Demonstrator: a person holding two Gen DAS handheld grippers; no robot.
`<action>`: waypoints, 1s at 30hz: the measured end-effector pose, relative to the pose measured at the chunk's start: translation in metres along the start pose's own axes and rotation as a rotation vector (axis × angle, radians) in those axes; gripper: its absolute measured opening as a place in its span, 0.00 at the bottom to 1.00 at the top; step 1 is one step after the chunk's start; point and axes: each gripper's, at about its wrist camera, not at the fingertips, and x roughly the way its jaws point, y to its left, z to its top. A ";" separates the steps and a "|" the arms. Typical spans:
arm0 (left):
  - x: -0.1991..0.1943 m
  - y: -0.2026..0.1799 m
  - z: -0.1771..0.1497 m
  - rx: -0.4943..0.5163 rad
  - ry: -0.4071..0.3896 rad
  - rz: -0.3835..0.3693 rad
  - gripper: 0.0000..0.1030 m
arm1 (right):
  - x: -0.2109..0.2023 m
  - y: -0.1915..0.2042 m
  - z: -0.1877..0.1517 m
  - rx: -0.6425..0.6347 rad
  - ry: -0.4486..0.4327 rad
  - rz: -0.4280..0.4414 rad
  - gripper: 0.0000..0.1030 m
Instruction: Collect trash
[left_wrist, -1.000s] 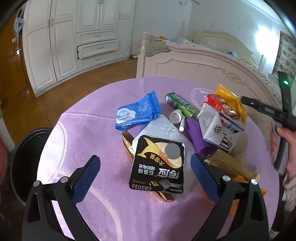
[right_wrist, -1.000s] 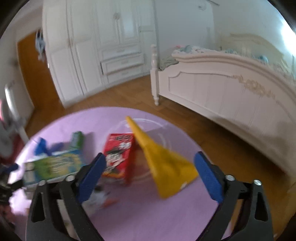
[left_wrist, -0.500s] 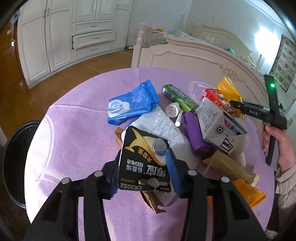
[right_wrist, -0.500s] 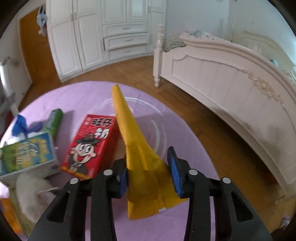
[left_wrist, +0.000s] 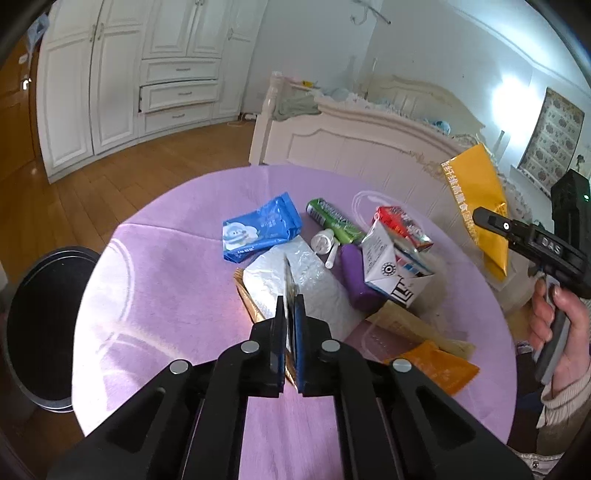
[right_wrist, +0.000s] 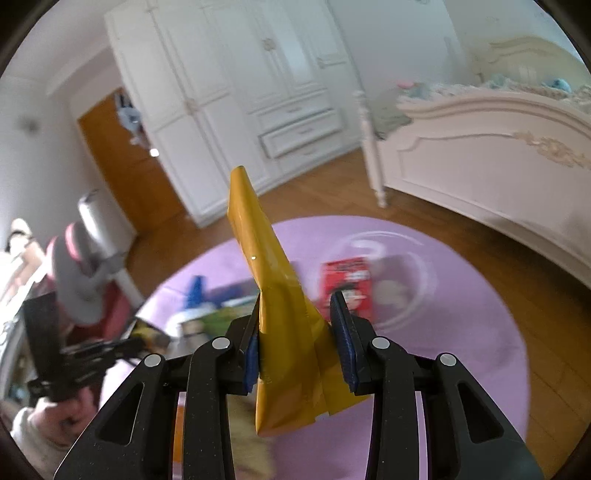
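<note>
Left wrist view: left gripper (left_wrist: 290, 325) jaws clamped on thin card packet (left_wrist: 288, 280), frame centre. Right gripper (right_wrist: 295, 347) jaws clamped on yellow bag (right_wrist: 275, 295), lifted. Step: carrying. Next: swing toward black bin (left_wrist: 37, 328), left edge.

Each black plastic two-finger tool (left_wrist: 290, 325) has blue ribbed pads (right_wrist: 341, 343) and silver round screws (left_wrist: 250, 347); a cream knitted sleeve (left_wrist: 565, 402) covers one wrist.

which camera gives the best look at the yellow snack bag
The right wrist view: the yellow snack bag fills the centre, pinched in the right hand-held gripper. The left wrist view shows it small at the right edge.
</note>
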 end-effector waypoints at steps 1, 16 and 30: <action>-0.004 0.001 0.000 -0.005 -0.009 -0.003 0.04 | -0.003 0.009 0.000 -0.009 0.000 0.014 0.34; 0.000 0.036 -0.018 -0.075 0.083 0.029 0.09 | 0.017 0.107 -0.013 -0.107 0.072 0.122 0.34; 0.041 0.029 -0.012 -0.078 0.126 0.018 0.48 | 0.023 0.086 -0.030 -0.055 0.096 0.128 0.34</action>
